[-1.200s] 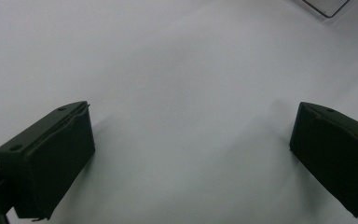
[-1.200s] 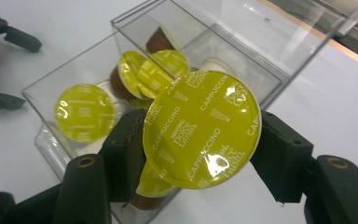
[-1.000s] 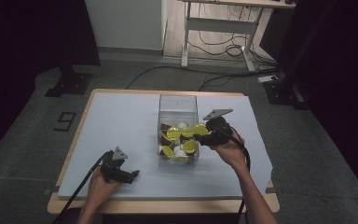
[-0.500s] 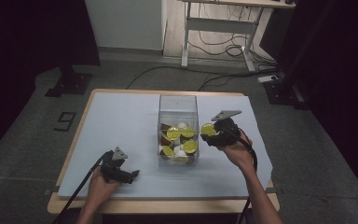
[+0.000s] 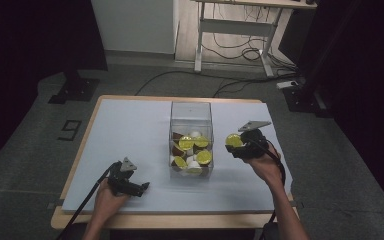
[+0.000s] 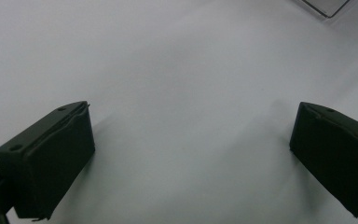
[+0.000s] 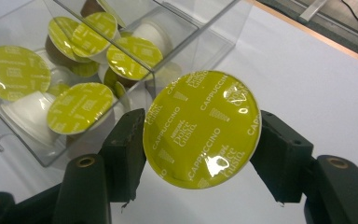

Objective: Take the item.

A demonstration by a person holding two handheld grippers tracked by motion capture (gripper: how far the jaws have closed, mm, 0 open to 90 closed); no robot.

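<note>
Step in hand: taking coffee capsules out of the clear box (image 5: 191,120); by my reading one capsule (image 7: 201,129) is out and on its way to the bare desk (image 5: 130,125) on the right.
Right claw (image 7: 198,140): closed on the capsule, one jaw at each side of its rim, the green Cappuccino foil lid facing the camera; in the high view it sits just right of the box, apart from it.
Left claw (image 6: 186,140): jaws wide apart with nothing between them, low over the desk near its front left edge.
Next move: probably set the capsule down on free surface beside the box, then release; a gentle grip matters, since the foil rim looks easy to dent.
Count, capsules: one held; about five green lids and a few white bodies in the box; the exact total cannot be told.
Count, boxes: one.
Count, claws: two.
</note>
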